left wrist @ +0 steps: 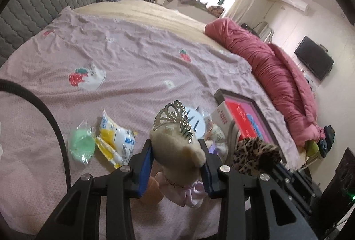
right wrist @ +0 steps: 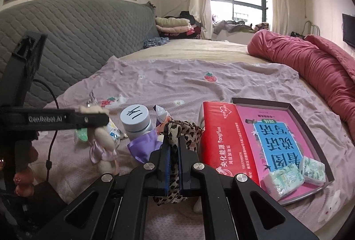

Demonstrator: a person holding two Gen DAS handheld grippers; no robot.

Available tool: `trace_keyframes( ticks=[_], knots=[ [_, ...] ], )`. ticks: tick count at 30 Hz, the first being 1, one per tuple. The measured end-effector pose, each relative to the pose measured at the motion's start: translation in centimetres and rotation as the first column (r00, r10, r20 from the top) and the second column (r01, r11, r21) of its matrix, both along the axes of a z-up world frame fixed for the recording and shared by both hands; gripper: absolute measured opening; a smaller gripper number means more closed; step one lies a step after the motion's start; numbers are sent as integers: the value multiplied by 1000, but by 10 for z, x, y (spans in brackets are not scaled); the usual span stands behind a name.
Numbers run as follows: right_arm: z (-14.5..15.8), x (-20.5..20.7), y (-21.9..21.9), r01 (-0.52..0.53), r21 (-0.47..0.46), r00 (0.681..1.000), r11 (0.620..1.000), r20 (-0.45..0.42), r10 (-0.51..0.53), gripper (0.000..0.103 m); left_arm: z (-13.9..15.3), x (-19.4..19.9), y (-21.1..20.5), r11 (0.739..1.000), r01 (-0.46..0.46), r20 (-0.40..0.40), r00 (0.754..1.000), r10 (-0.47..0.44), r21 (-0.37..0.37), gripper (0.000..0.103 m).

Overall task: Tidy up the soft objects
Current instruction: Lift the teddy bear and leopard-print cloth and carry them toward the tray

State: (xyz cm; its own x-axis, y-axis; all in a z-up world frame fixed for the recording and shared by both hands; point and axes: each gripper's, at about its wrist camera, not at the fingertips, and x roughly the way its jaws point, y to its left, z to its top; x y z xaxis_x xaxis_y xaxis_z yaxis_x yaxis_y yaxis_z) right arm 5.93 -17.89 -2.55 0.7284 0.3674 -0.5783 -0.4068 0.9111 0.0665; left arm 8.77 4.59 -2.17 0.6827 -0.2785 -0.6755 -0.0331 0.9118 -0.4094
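Observation:
My left gripper [left wrist: 177, 147] is shut on the head of a beige plush bear [left wrist: 179, 153] in a lilac satin dress, lifted just above the pink bedsheet [left wrist: 133, 58]. Seen from the side in the right wrist view, the left gripper [right wrist: 103, 120] has the bear [right wrist: 103, 137] hanging from it. My right gripper [right wrist: 174, 143] is shut on a leopard-print cloth [right wrist: 186, 129], which bunches up past the fingertips. In the left wrist view that cloth [left wrist: 255, 154] shows at the right, next to the bear.
A dark-rimmed tray [right wrist: 310, 126] holds a red box [right wrist: 221, 135], a pink book [right wrist: 277, 135] and two tissue packs [right wrist: 286, 180]. A silver tiara [left wrist: 175, 115], a white-lidded jar [right wrist: 135, 120], a green bagged item [left wrist: 81, 144] and a yellow-white packet [left wrist: 115, 135] lie nearby. A red quilt [left wrist: 277, 75] is at the right.

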Motion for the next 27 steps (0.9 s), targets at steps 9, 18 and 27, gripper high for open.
trace_keyframes(
  ticks=[9, 18, 27],
  knots=[
    [6, -3, -2, 3, 9, 1000, 1000, 23, -4, 5, 17, -2, 18, 998, -61, 31, 998, 61, 4, 39],
    [21, -11, -10, 4, 47, 999, 999, 48, -6, 5, 35, -18, 14, 995, -75, 48, 996, 72, 64, 39],
    [34, -20, -17, 3, 59, 997, 998, 76, -8, 5, 54, -31, -11, 990, -45, 69, 997, 36, 136, 39]
  ],
)
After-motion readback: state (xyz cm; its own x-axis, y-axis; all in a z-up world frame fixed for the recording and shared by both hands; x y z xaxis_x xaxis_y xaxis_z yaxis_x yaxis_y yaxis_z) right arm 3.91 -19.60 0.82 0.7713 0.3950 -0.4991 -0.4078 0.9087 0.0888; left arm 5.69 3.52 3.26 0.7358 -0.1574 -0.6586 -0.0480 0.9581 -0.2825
